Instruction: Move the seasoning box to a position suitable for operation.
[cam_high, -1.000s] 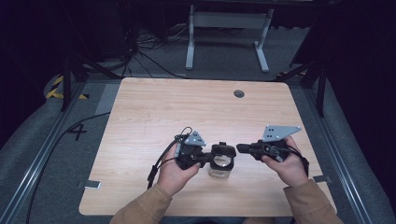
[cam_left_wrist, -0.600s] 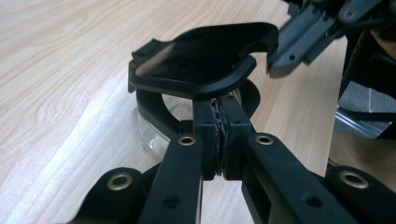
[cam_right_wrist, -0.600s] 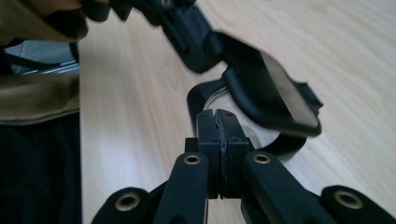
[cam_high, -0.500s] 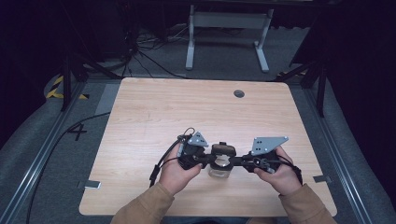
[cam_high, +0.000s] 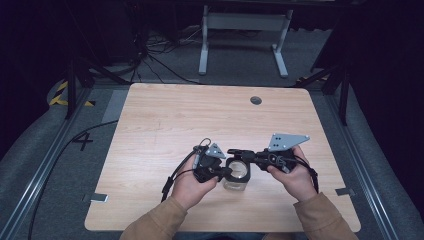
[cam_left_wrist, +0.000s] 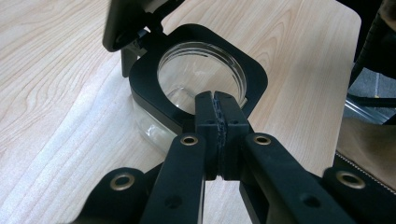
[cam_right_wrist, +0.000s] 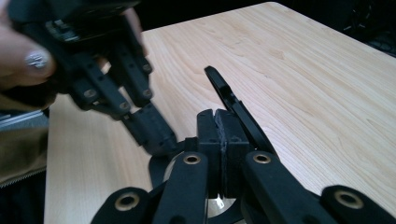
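While both fingers pairs press together, left gripper (cam_left_wrist: 218, 103) view reveals the jar's (cam_left_wrist: 187, 93) open mouth.

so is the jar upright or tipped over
Upright: the clear jar stands on the table, its round mouth facing up inside a black collar.

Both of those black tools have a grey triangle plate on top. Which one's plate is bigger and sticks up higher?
The right gripper, with its broad grey plate raised above the hand. The left gripper bears a smaller plate.
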